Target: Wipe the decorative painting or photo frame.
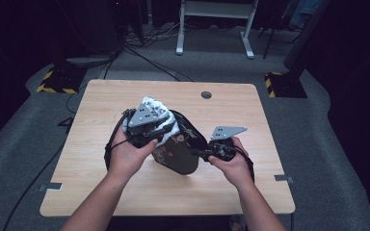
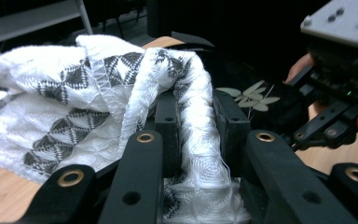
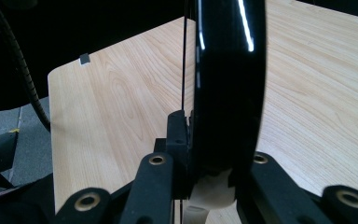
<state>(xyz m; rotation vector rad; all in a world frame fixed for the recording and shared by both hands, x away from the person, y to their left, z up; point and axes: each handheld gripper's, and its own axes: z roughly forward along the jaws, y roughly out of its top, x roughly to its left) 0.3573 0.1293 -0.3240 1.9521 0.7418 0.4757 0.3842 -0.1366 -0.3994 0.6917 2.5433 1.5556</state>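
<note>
A glossy black plate (image 1: 179,155) with a pale leaf and flower pattern stands on edge on the wooden table (image 1: 125,192). My right gripper (image 1: 201,153) is shut on its right rim; in the right gripper view the plate's edge (image 3: 228,70) rises between the jaws of my right gripper (image 3: 205,140). My left gripper (image 1: 162,128) is shut on a white cloth (image 1: 158,111) with a grey woven pattern, held against the plate's upper left. In the left gripper view the cloth (image 2: 74,93) bunches between the jaws of my left gripper (image 2: 196,116), with the plate (image 2: 254,95) and my right gripper (image 2: 326,126) behind.
A round cable hole (image 1: 206,95) sits near the table's far edge. Beyond the table stand a white desk frame (image 1: 217,24) and two bases with yellow-black stripes (image 1: 57,83) (image 1: 282,83). Cables lie on the grey floor. Bare table top (image 3: 121,93) surrounds the plate.
</note>
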